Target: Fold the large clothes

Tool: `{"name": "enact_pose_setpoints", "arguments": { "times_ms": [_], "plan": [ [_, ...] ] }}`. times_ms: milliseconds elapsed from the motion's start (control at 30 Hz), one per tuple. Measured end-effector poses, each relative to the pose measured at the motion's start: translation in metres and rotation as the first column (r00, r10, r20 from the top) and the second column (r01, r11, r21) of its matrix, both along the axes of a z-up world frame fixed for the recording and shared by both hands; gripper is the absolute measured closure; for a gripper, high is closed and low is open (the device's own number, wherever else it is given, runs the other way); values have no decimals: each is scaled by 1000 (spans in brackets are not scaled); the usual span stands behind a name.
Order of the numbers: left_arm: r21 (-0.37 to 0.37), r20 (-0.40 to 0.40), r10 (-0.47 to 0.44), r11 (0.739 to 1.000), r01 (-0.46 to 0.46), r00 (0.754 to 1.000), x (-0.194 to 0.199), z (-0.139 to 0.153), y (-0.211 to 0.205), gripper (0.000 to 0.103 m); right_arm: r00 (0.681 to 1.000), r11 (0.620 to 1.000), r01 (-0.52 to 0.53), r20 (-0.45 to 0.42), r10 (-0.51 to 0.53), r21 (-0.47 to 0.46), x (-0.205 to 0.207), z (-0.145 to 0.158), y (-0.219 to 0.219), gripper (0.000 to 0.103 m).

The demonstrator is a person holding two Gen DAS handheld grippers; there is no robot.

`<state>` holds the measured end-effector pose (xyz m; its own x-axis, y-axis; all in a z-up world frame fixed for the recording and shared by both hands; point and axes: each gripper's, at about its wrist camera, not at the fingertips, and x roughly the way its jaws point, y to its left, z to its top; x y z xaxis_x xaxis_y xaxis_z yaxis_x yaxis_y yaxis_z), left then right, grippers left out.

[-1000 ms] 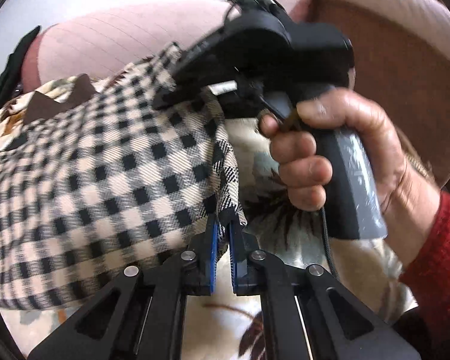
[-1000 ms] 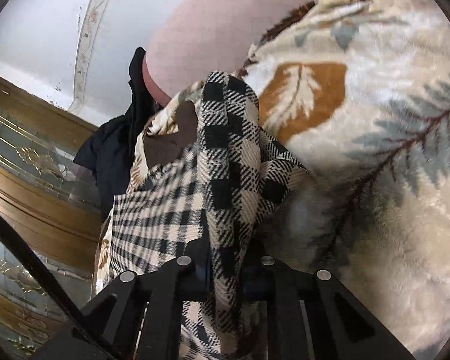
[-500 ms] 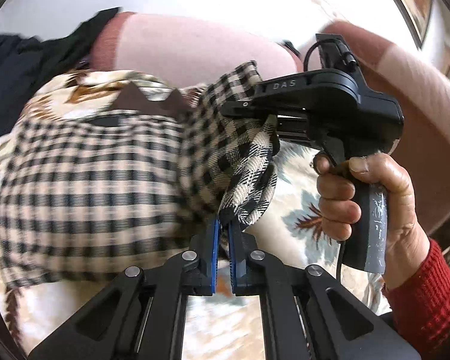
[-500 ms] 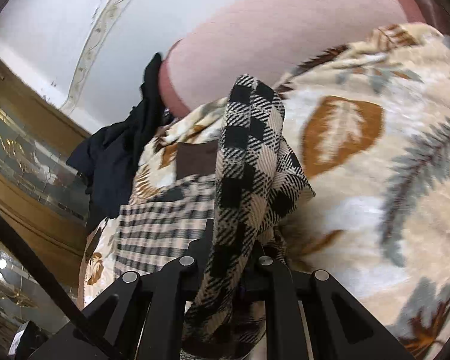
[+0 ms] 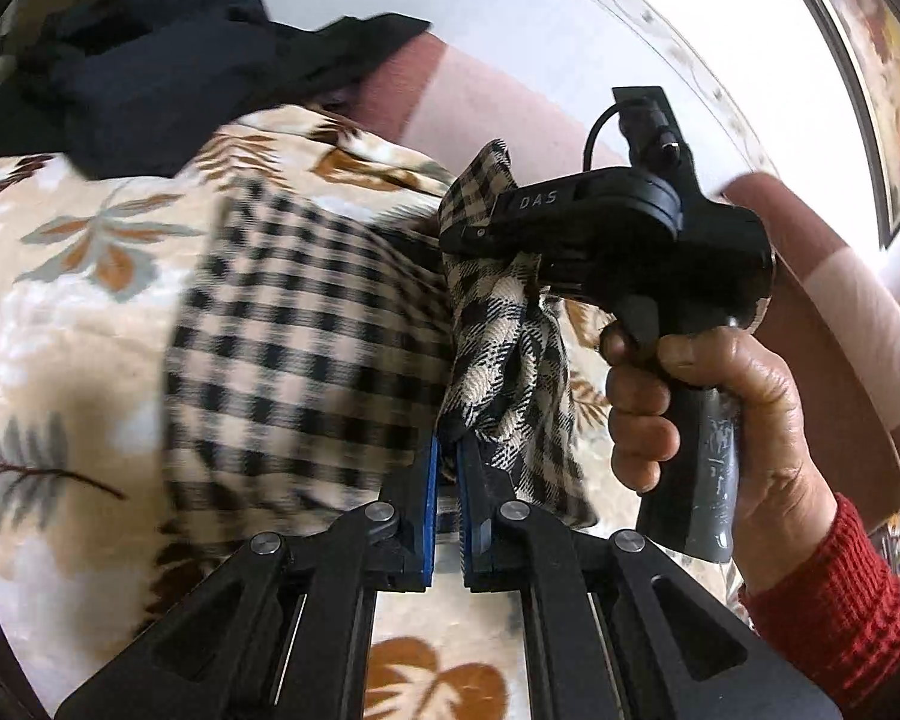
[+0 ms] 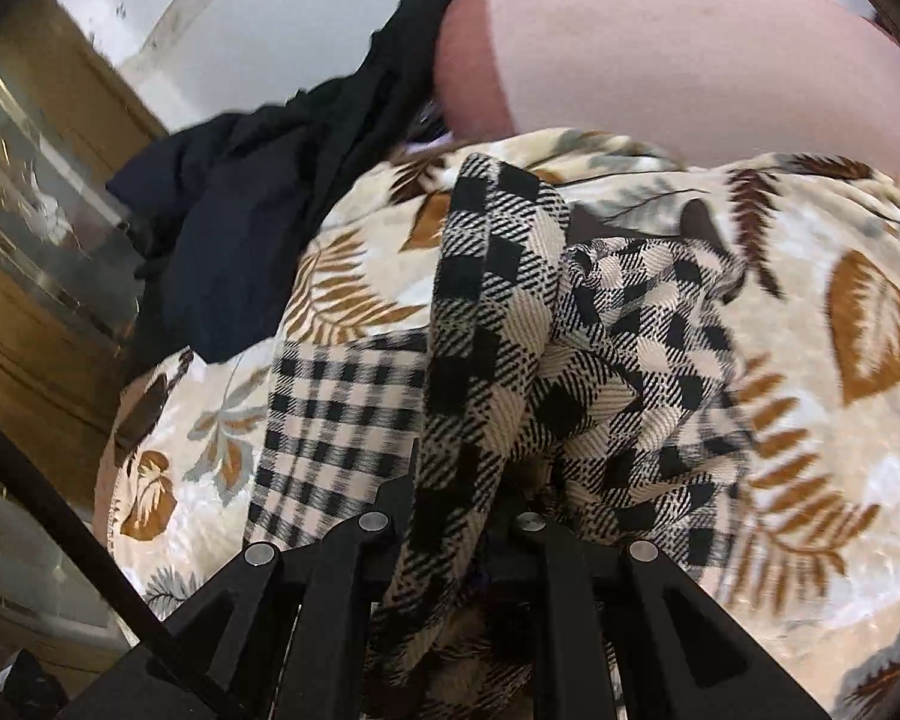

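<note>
While both claws pinch the checked shirt, most of it lies spread on the leaf-print blanket, with one bunched edge lifted between the two claws. My left claw has its blue pads nearly together with a fold of shirt at the tips, so I judge it clamped on cloth. My right claw is buried under draped fabric in its own view; the jaws look drawn close on the shirt, and in the left view its snout bites the upper part of the same bunch. My right hand grips the handle.

Risks, as I judge them: the two holds sit very close, so the edge hangs as a wad, not a straight line; laying it down like this would leave a crumpled fold. Cloth wrapped over the right claw could snag on release and drag the layer back. A thin pinch on the left may slip if I pull apart fast.

Room: the dark garment lies at the far left on the blanket, near the shirt's far edge, so carrying the fold that way could catch it. The pink sofa back closes the far side. The blanket is bare to the right and near, which looks like the better room to spread. On the right is a brown armrest.
</note>
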<state>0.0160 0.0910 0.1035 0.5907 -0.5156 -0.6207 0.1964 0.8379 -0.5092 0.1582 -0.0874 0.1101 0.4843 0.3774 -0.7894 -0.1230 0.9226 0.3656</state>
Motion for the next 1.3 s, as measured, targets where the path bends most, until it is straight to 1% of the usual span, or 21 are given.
{"name": "enact_pose_setpoints", "arguments": {
  "times_ms": [100, 233, 300, 467, 533, 567, 633, 700, 767, 867, 933, 1000, 1033, 1100, 1200, 1300],
  "plan": [
    [-30, -10, 20, 999, -20, 1000, -3, -3, 22, 98, 999, 999, -40, -2, 40, -33, 4, -2, 25, 91],
    [-23, -24, 55, 998, -56, 998, -1, -11, 41, 98, 998, 995, -66, -15, 65, -70, 11, -8, 57, 91],
    [-37, -45, 73, 997, -75, 996, -1, -16, 51, 98, 997, 993, -75, -22, 74, -91, 14, -13, 70, 91],
    [-29, -69, 105, 994, -107, 992, -7, -19, 67, 98, 995, 986, -95, -30, 92, -137, 21, -26, 98, 91],
    [-29, -81, 113, 993, -116, 990, -8, -21, 72, 98, 995, 985, -101, -27, 98, -137, 23, -30, 107, 91],
    [-24, -85, 118, 992, -121, 989, -10, -22, 74, 98, 994, 985, -106, -25, 103, -137, 22, -32, 110, 91],
    [-6, -88, 127, 992, -128, 988, -13, -24, 78, 103, 994, 983, -113, -26, 110, -146, 23, -35, 114, 90],
    [33, -81, 143, 990, -140, 986, -19, -26, 79, 103, 992, 979, -123, -28, 120, -163, 23, -36, 117, 90],
    [49, -85, 148, 988, -145, 985, -22, -30, 80, 103, 992, 975, -129, -29, 126, -178, 22, -36, 119, 89],
    [47, -102, 155, 987, -151, 983, -23, -34, 85, 103, 989, 970, -148, -28, 145, -191, 18, -31, 124, 84],
    [40, -91, 170, 985, -167, 981, -24, -30, 91, 103, 984, 968, -177, -23, 176, -180, 12, -23, 125, 76],
    [35, -64, 192, 981, -191, 979, -27, -21, 99, 103, 980, 974, -194, 8, 197, -118, 2, -6, 118, 62],
    [34, -55, 200, 980, -198, 978, -27, -19, 101, 102, 980, 978, -195, 33, 198, -73, -4, 3, 111, 60],
    [45, -35, 229, 973, -227, 973, -26, -15, 108, 102, 982, 984, -175, 72, 176, -19, -15, 17, 97, 59],
    [56, -51, 260, 965, -257, 964, -18, -17, 118, 102, 986, 991, -129, 99, 132, -29, -31, 25, 82, 58],
    [49, -118, 276, 961, -272, 954, -4, -26, 128, 100, 987, 990, -125, 95, 131, -70, -46, 17, 83, 58]
  ]
}}
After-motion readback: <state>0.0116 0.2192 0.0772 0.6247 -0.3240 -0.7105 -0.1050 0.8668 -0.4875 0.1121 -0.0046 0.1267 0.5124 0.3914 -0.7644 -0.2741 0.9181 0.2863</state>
